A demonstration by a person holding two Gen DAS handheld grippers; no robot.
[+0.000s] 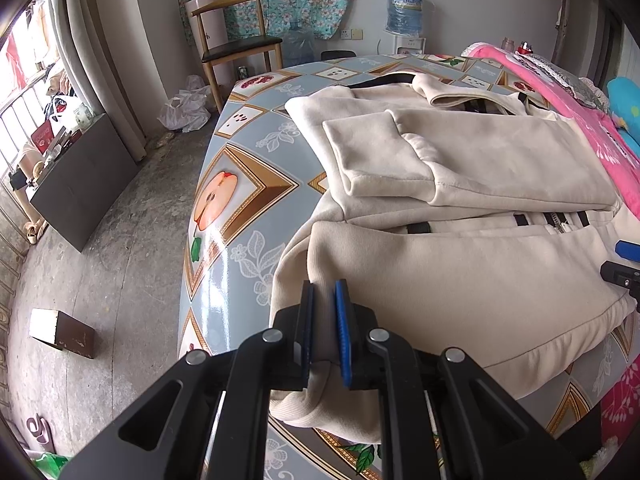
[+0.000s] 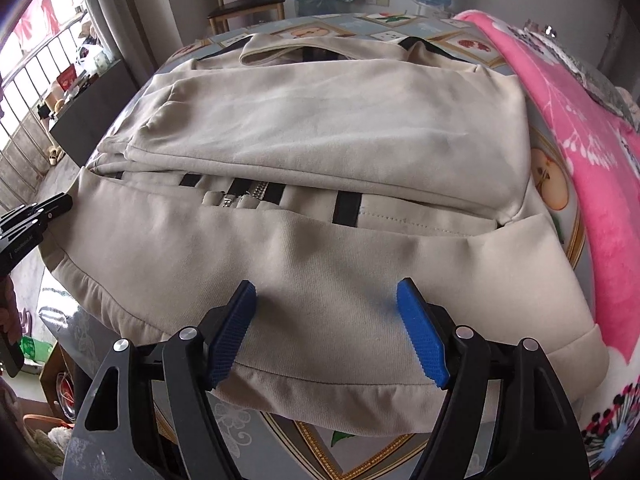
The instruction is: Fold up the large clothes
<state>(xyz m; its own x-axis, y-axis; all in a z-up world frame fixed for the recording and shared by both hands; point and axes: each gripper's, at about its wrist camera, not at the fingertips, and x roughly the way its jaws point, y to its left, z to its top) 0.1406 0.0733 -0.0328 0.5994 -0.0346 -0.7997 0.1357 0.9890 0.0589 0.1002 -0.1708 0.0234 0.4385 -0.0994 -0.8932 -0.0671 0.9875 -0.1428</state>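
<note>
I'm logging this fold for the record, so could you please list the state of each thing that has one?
Left gripper: shut on the jacket's hem corner.
Right gripper: open, above the hem.
Jacket: partly folded, sleeves laid across.
Zipper: cannot tell.

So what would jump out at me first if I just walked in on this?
Probably the big cream jacket spread over the table, sleeves folded across its chest. Next, the blue-padded tongs: the left tongs pinch the jacket's near corner at the table edge, while the right tongs hang wide open over its hem. The bright pink blanket along the table's right side also grabs the eye.
</note>
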